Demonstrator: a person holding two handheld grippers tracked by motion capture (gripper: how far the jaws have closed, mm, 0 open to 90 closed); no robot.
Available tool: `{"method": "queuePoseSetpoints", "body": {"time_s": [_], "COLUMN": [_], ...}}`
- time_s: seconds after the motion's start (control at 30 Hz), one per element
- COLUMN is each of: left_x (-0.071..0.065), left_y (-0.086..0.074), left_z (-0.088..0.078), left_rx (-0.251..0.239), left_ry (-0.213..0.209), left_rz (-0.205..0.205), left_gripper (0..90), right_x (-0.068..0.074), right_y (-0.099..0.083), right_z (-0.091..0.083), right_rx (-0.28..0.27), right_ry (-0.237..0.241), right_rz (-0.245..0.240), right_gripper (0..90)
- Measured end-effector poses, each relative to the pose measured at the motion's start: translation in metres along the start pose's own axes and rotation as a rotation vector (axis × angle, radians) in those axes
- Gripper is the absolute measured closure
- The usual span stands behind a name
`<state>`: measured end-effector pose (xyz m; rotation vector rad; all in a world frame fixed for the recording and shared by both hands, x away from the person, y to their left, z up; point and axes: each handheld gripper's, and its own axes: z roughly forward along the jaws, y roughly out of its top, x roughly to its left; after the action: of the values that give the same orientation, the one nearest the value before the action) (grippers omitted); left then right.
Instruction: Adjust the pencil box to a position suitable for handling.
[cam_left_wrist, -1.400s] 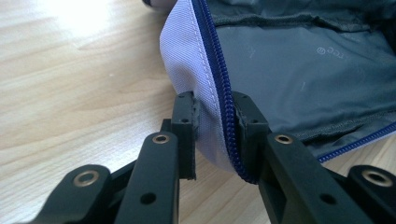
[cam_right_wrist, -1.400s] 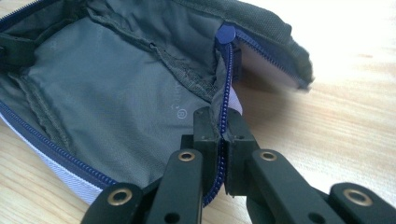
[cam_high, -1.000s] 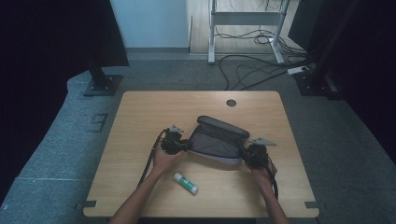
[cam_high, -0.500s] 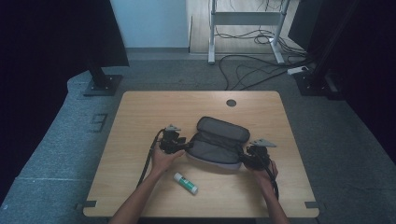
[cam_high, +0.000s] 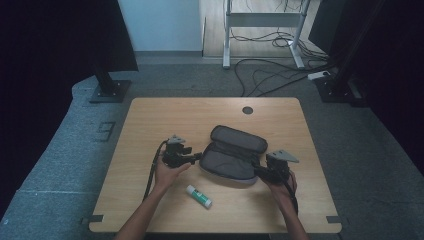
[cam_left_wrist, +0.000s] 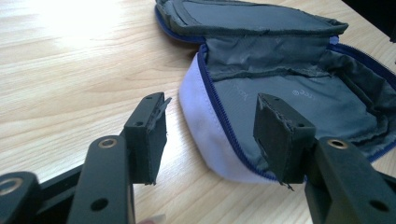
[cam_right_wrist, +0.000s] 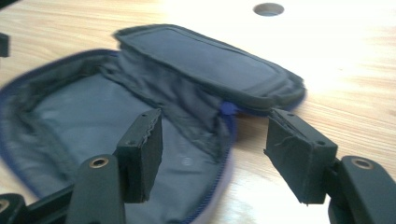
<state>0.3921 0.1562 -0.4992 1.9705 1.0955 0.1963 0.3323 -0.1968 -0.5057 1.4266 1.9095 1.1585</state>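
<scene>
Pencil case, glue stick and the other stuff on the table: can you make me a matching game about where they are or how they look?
Things:
1. pencil case
2. glue stick
3. round hole
4. left tongs

Descriptions:
A. near the table's far edge
B. open, at the case's left end
C. unzipped, lying open in the middle
D. lying near the front edge, between the person's forearms

Pairs: 1-C, 2-D, 3-A, 4-B

Both grippers (cam_high: 197, 156) (cam_high: 257, 171) — jaws just opening
</scene>
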Motion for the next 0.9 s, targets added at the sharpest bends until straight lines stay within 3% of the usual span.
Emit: {"method": "queuePoseSetpoints", "body": {"time_s": [0.07, 0.1, 0.33, 0.6, 0.9], "left_x": [0.001, 0.003, 0.016, 0.027, 0.034], "left_y": [-0.001, -0.004, -0.017, -0.029, -0.04], "left_z": [-0.002, -0.007, -0.021, -0.037, -0.049], "left_rx": [-0.004, -0.007, -0.022, -0.032, -0.028], "left_ry": [0.003, 0.004, 0.018, 0.031, 0.061], "left_rz": [0.002, 0.005, -0.007, -0.034, -0.038], "left_gripper": [42.9, 42.4, 40.7, 39.4, 37.9], "right_x": [0.003, 0.011, 0.037, 0.055, 0.088], "right_y": [0.0, 0.0, -0.001, -0.003, -0.004], "right_z": [-0.001, -0.003, -0.007, -0.005, -0.002], "right_rx": [0.001, -0.002, -0.004, -0.003, 0.008], "right_ry": [0.011, 0.038, 0.119, 0.193, 0.292], "right_rz": [-0.008, -0.042, -0.11, -0.11, -0.146], "right_gripper": [35.3, 34.6, 35.0, 37.4, 38.2]}}
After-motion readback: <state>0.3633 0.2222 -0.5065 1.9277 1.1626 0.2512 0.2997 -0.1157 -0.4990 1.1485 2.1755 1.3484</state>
